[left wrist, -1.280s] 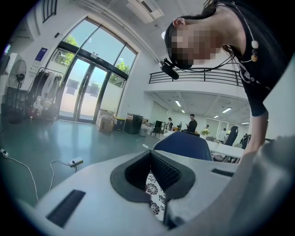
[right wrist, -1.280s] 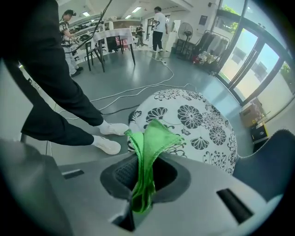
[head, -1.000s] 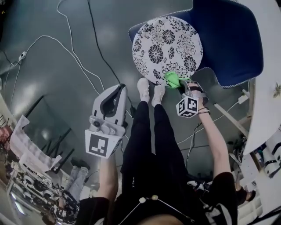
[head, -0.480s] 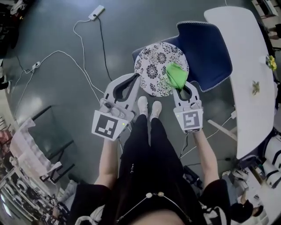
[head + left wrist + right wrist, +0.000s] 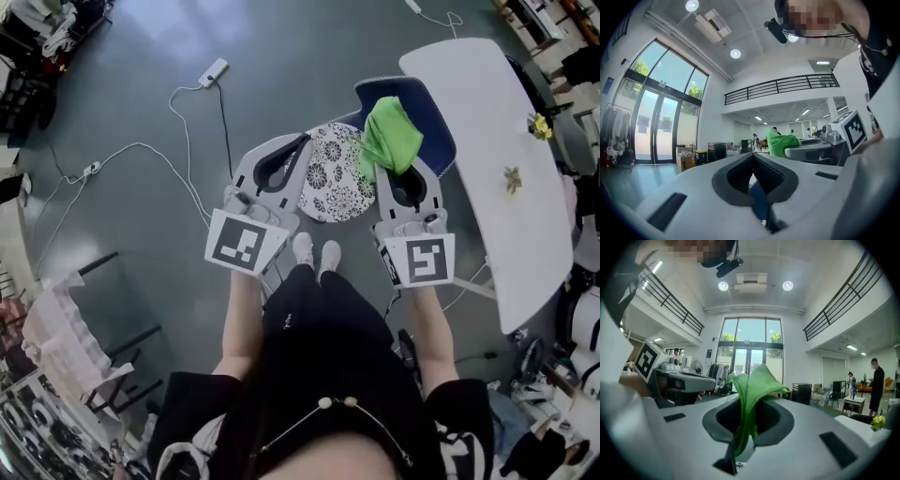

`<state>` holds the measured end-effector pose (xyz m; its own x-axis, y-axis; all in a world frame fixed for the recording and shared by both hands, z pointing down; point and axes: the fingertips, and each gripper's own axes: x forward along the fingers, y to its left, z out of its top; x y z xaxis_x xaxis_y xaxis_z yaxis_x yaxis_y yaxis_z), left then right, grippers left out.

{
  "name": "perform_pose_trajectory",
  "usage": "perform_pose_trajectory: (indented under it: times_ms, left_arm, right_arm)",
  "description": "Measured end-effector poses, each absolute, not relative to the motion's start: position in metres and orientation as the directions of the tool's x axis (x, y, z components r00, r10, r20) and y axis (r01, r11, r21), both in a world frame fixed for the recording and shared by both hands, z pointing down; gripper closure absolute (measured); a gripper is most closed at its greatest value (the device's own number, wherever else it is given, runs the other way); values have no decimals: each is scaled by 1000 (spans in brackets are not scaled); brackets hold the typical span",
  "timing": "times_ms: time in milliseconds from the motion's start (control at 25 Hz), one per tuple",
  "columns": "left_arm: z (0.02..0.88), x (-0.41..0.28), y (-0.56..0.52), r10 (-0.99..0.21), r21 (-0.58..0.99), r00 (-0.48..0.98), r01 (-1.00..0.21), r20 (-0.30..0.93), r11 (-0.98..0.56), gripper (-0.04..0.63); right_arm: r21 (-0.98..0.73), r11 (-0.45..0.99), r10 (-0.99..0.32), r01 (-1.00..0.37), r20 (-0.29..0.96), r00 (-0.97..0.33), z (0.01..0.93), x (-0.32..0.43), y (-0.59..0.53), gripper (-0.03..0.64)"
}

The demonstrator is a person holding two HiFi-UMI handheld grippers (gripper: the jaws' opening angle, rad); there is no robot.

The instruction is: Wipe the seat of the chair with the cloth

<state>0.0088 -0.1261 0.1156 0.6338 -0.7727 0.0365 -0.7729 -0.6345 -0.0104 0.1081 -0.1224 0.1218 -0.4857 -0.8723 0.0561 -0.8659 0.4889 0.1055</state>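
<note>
The chair has a blue shell (image 5: 433, 120) and a round black-and-white flowered seat cushion (image 5: 333, 178); it stands on the floor far below both grippers. My right gripper (image 5: 401, 161) is shut on a green cloth (image 5: 388, 134), which bunches out past its tips (image 5: 753, 380). It is held high and level, well off the seat. My left gripper (image 5: 302, 141) is raised beside it, jaws shut with nothing between them (image 5: 752, 156). The left gripper view also catches the cloth (image 5: 780, 143) off to its right.
A white table (image 5: 487, 112) with small flowers (image 5: 537, 125) stands right of the chair. Cables (image 5: 183, 141) and a power strip (image 5: 214, 72) lie on the grey floor to the left. The person's shoes (image 5: 314, 251) are just in front of the chair. Shelving clutter sits at the lower left.
Both grippers have risen from seat height to well above the chair. The green cloth has come up off the cushion in the right gripper.
</note>
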Motion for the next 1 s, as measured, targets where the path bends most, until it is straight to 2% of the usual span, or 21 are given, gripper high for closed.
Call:
perform_pose_trajectory:
  times_ms: [360, 640, 1000]
  left_arm:
    - [67, 24, -113, -775, -28, 630, -777, -54, -629, 591]
    - [57, 42, -102, -765, -94, 640, -768, -67, -634, 591]
    - [54, 45, -99, -765, -100, 639, -768, -73, -632, 591]
  right_arm:
    - [141, 452, -888, -881, -20, -459, 72, 131, -98, 568]
    - [141, 421, -902, -896, -42, -430, 65, 149, -90, 568]
    - [144, 389, -915, -910, -55, -400, 59, 165, -88, 568]
